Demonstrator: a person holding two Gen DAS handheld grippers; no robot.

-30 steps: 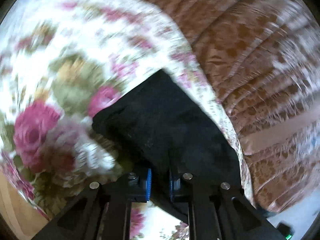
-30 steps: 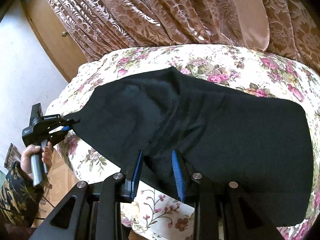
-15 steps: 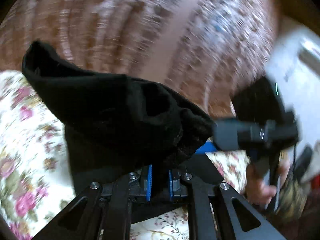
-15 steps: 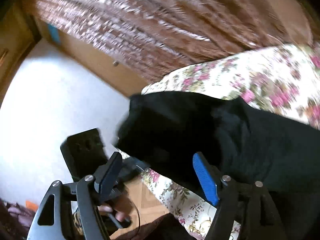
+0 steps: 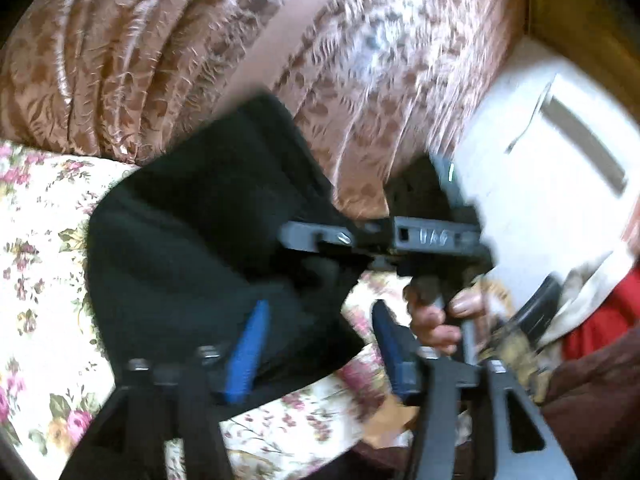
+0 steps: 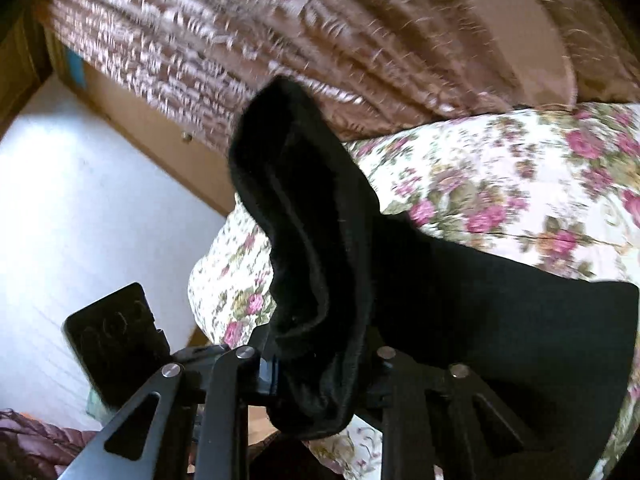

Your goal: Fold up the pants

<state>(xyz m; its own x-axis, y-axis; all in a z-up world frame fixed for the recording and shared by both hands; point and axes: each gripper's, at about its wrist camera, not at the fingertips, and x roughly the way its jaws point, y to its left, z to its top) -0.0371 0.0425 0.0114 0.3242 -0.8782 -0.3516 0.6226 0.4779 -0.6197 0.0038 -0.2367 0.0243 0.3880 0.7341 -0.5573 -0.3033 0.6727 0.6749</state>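
The black pants (image 5: 192,240) lie on a flowered bedspread (image 5: 36,240), with one end lifted. In the left wrist view my left gripper (image 5: 316,344) is open, its blue pads (image 5: 248,352) spread wide with the cloth edge lying loosely between them. The right gripper (image 5: 316,236) shows in that view, held in a hand, pinching the lifted fabric. In the right wrist view my right gripper (image 6: 320,364) is shut on a bunched fold of the pants (image 6: 312,248), which stands up above the jaws. The rest of the pants (image 6: 500,312) stretches right across the bed.
A brown patterned curtain (image 5: 160,40) hangs behind the bed. A white wall (image 6: 80,220) and wooden trim (image 6: 140,120) stand at the left of the right wrist view. The other gripper's black body (image 6: 116,332) is close at lower left. Red and dark cloth (image 5: 592,340) lies at the right.
My left gripper has opened and let go of the pants. My right gripper has shut on the bunched pants end. Both grippers have come close together.
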